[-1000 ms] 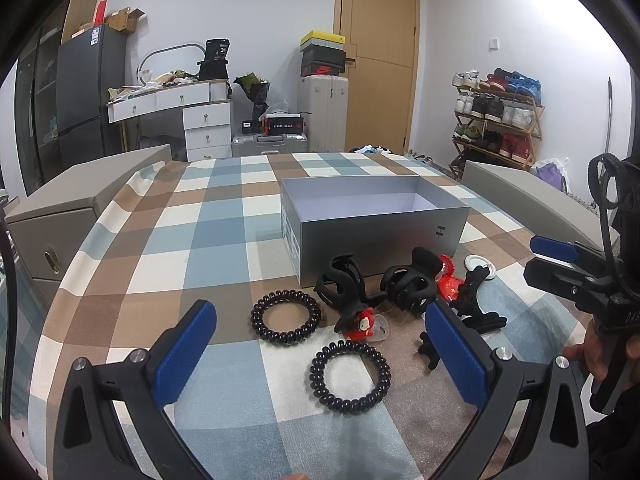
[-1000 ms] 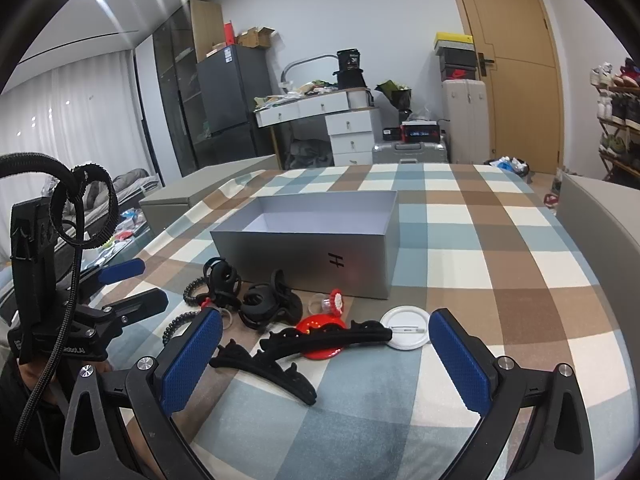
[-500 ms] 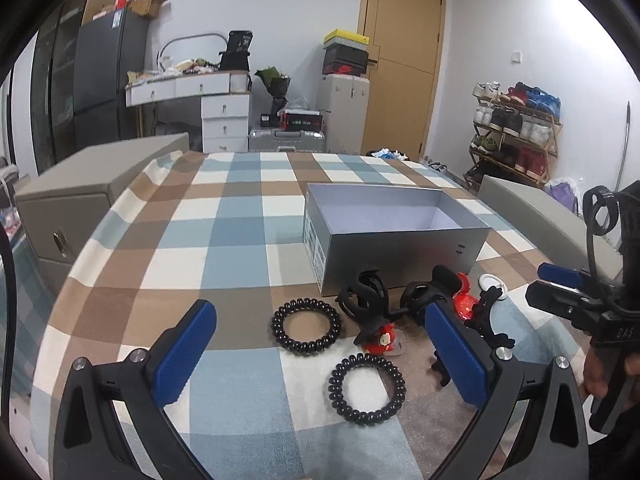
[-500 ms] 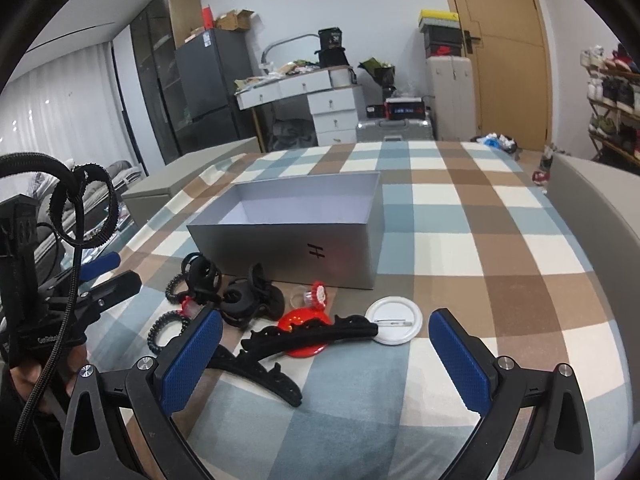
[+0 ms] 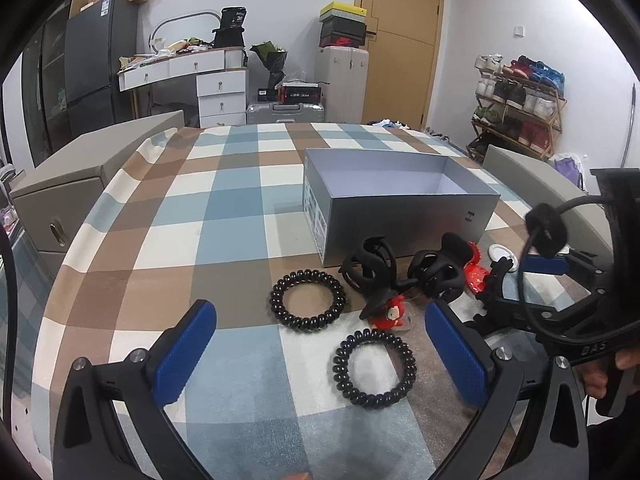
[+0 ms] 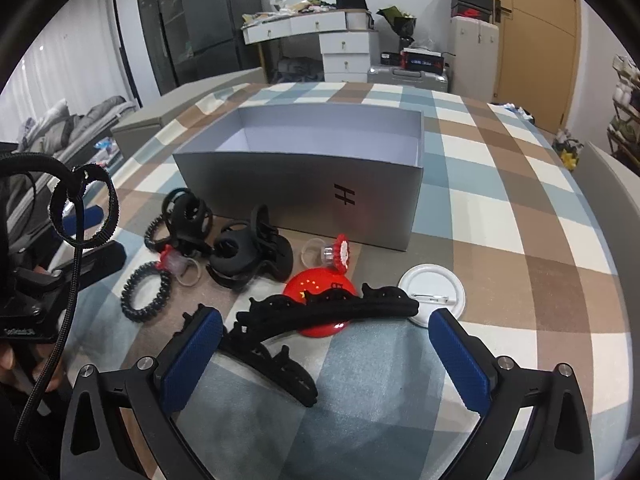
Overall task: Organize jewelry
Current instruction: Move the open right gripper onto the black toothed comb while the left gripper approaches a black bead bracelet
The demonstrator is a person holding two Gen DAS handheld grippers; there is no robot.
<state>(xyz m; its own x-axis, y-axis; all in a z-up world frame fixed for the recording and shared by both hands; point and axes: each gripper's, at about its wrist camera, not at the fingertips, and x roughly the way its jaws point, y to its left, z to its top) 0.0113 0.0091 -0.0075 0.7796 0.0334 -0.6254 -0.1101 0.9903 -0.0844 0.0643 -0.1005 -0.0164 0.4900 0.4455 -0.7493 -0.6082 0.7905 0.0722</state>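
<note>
Black hair clips (image 6: 280,320) crowd the grey box's (image 6: 304,184) front edge; both jaws gape wide, empty.

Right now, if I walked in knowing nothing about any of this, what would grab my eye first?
Probably the open grey box, empty as far as the views show, in the middle of the checked cloth. In front of it lies a scatter of hair things: two black coil hair ties, black claw clips, a long black clip over a red badge. Both the left gripper and right gripper hang open over them.
</note>
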